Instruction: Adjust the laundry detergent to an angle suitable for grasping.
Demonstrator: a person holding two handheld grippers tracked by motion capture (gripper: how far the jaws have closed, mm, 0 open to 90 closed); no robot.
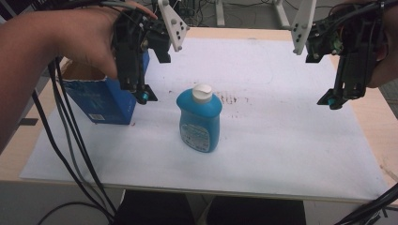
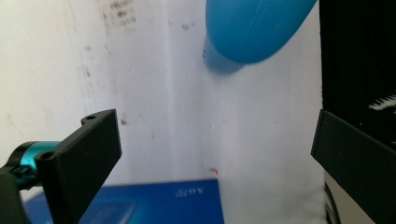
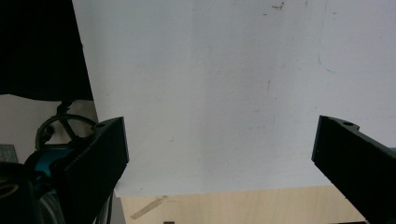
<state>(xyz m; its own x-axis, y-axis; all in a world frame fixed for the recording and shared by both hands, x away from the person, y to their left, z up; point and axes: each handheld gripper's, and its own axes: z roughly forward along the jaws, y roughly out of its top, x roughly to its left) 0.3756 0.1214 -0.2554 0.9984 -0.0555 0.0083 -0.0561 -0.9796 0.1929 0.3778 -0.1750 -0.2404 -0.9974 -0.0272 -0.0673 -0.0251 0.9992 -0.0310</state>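
A blue plastic bottle (image 1: 200, 121) stands upright near the middle of the white sheet (image 1: 281, 136) that covers the wooden table (image 1: 375, 112). Its body is squat and flattened, wider at the shoulders, topped by a white flip cap (image 1: 202, 93), and a pale printed label (image 1: 193, 134) covers the lower front. In the left gripper view the same bottle (image 2: 254, 28) appears as a rounded blue shape at the top edge, blurred, with its shadow on the sheet below it. To the bottle's left, near the sheet's edge, stands an open-topped blue carton (image 1: 101, 96) with white print on its side; it is apart from the bottle. The left gripper (image 1: 141, 91) hangs above the carton's right-hand side, pointed downward, held by the person's left hand (image 1: 87, 40) with the forearm coming in from the left edge of the high view. Its jaws stand wide apart with nothing between them, and the carton's blue face (image 2: 154, 203) lies below them in its own view. The right gripper (image 1: 334, 99) is held over the far right part of the sheet, well apart from the bottle, tilted down and inward. Its jaws are also spread wide and hold nothing; bare sheet and a strip of table edge lie between them in the right gripper view. Dark cables (image 1: 70, 150) trail off the table's left front corner.
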